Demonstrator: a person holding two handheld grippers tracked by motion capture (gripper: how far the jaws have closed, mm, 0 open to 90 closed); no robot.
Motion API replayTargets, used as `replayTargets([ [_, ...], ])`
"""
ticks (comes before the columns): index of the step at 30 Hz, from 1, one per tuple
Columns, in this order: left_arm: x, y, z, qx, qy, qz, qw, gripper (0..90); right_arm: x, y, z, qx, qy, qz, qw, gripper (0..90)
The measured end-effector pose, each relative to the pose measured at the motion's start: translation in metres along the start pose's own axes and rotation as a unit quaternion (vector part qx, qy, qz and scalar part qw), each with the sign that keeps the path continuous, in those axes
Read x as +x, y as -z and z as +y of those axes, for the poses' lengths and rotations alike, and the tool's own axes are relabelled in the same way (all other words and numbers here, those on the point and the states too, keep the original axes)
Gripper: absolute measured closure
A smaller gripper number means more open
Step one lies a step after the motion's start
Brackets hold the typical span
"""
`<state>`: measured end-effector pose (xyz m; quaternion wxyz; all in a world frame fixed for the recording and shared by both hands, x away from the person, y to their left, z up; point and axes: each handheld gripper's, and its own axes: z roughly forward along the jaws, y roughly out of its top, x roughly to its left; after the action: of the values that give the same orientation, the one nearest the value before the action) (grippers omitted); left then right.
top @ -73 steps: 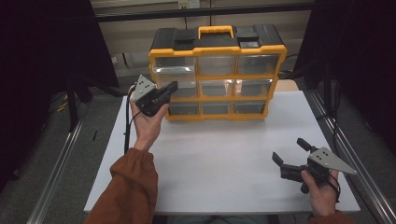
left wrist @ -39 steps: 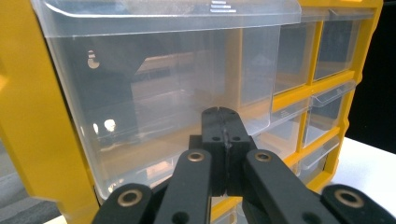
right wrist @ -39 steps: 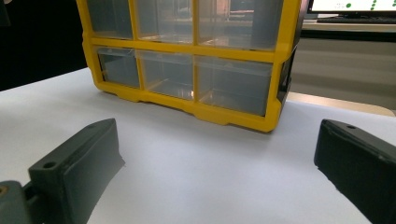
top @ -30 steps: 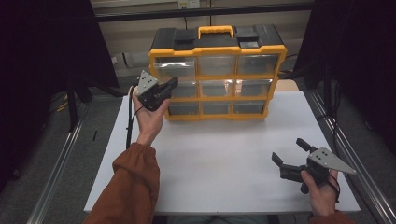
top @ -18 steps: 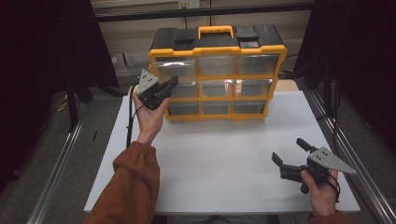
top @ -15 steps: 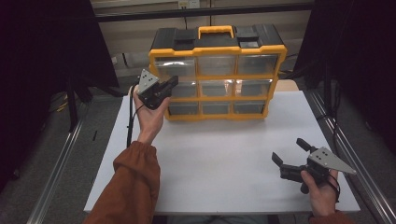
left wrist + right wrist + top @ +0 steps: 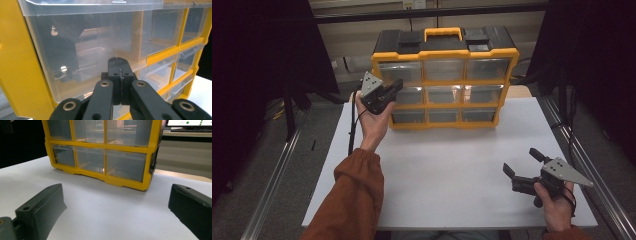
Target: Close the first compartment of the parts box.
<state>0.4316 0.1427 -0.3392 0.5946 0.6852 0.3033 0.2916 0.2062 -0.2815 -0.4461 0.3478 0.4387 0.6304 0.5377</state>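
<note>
The yellow organizer (image 7: 444, 80) sits at 12 o'clock on the white table (image 7: 447, 165), a 3-by-3 grid of clear drawers under a black lid and yellow handle (image 7: 443, 34). The left gripper (image 7: 388, 93) is up at its left column, around 10 o'clock, jaws pressed fully together with nothing between them. In the left gripper view the tips (image 7: 120, 63) sit right at the front of a clear drawer (image 7: 85, 52); I can't tell if they actually touch. My guess is closed tips make a good poker for hooking the drawer lip. The right gripper (image 7: 526, 167) rests at 4 o'clock, jaws spread wide and empty, probably parked out of the way. Nothing blocks the drawers.
</note>
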Motion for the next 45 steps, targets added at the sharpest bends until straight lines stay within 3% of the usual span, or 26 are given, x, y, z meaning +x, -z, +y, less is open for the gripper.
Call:
replayTargets([
  [6, 0.003, -0.002, 0.001, 0.005, -0.01, 0.004, 0.9999, 90.0, 0.0, 0.0, 0.0, 0.0, -0.001, 0.0, 1.0, 0.2],
  [11, 0.002, -0.004, 0.001, -0.001, 0.0, 0.008, 1.0, 90.0, 0.0, 0.0, 0.0, -0.001, 0.0, 0.001, 1.0, 0.2],
  [26, 0.005, -0.012, 0.002, 0.003, -0.001, 0.015, 0.9999, 90.0, 0.0, 0.0, 0.0, 0.0, 0.001, 0.0, 1.0, 0.2],
  [28, 0.005, -0.014, 0.002, 0.0, 0.009, 0.014, 0.9999, 90.0, 0.0, 0.001, 0.0, 0.001, -0.001, 0.001, 1.0, 0.2],
  [40, 0.01, -0.017, 0.002, 0.006, -0.005, 0.021, 0.9998, 90.0, -0.001, -0.001, -0.001, 0.002, -0.003, 0.002, 1.0, 0.2],
  [44, 0.011, -0.018, 0.002, 0.0, 0.008, 0.016, 0.9998, 90.0, -0.002, 0.0, -0.002, 0.003, -0.005, 0.001, 1.0, 0.2],
  [45, 0.01, -0.019, 0.001, -0.007, 0.026, 0.011, 0.9996, 89.3, -0.002, 0.0, -0.002, 0.003, -0.006, 0.001, 1.0, 0.2],
])
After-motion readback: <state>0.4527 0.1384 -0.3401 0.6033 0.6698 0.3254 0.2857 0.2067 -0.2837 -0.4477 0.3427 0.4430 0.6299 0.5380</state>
